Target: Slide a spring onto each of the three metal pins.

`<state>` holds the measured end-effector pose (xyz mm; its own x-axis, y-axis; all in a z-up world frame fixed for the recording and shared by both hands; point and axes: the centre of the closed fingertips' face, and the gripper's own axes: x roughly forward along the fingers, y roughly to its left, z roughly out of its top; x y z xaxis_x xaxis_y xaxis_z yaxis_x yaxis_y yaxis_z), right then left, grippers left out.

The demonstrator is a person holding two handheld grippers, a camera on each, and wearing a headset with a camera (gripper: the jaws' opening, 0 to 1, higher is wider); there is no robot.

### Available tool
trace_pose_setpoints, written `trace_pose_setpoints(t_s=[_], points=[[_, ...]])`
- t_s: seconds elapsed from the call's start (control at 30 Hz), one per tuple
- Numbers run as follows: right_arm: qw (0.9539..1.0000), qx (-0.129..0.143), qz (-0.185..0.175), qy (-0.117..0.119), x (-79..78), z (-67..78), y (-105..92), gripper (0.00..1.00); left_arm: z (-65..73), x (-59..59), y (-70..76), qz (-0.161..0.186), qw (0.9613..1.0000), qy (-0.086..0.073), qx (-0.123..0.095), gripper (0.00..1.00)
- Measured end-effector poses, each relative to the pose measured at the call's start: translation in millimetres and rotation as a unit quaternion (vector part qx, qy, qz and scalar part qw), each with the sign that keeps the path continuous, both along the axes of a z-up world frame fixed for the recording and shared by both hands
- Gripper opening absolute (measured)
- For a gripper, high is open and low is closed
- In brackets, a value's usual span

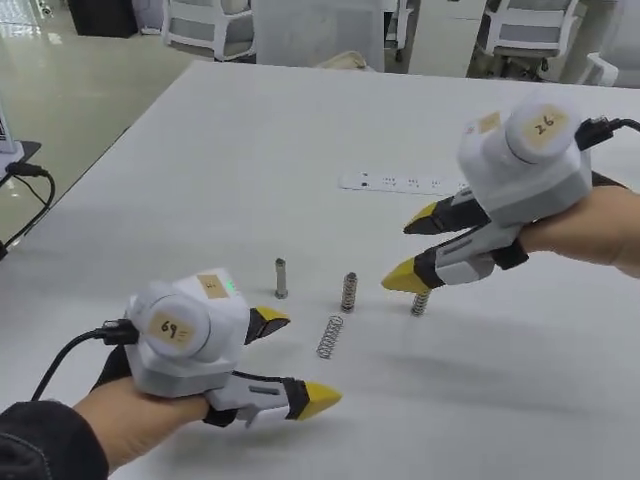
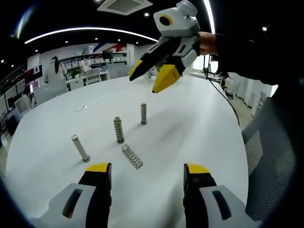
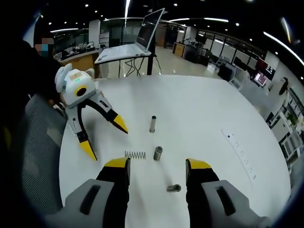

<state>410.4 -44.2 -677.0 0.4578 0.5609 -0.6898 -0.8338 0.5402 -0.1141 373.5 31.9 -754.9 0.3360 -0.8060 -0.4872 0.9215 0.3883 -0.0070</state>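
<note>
Both our grippers are empty and spread wide. Our left gripper [image 1: 297, 358] hangs low over the table [image 1: 250, 170], jaws apart. The loose spring [image 1: 330, 336] lies flat just ahead of them. Our right gripper [image 1: 405, 253] hovers just above the right pin [image 1: 420, 302], jaws parted and holding nothing. That pin and the middle pin [image 1: 348, 291] each wear a spring. The left pin [image 1: 281, 278] stands upright and bare, near the loose spring.
</note>
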Motion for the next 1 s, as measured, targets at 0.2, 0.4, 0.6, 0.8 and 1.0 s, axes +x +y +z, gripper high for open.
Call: trace_pose_setpoints(t_s=[0.2,0.4,0.6,0.8,1.0], points=[[0.9997,0.014,-0.020,-0.007,-10.8,3.9,-12.9,0.45,-5.8,7.6,-2.4,0.014,0.9998,0.010,0.004,0.55],[0.9983,0.029,-0.048,-0.014,-22.2,4.7,-27.9,0.44,-8.7,15.0,-3.5,0.028,0.9995,0.007,0.012,0.53],[0.9962,0.042,-0.075,-0.014,-33.8,1.2,-41.6,0.44,-13.1,16.7,-7.0,0.037,0.9991,0.007,0.019,0.51],[0.9929,0.060,-0.102,-0.014,-47.4,-3.4,-51.9,0.44,-16.8,20.6,-9.2,0.047,0.9987,0.010,0.020,0.50],[0.9893,0.078,-0.123,-0.011,-62.1,-9.6,-55.8,0.44,-21.1,22.2,-12.2,0.049,0.9984,0.011,0.024,0.48]])
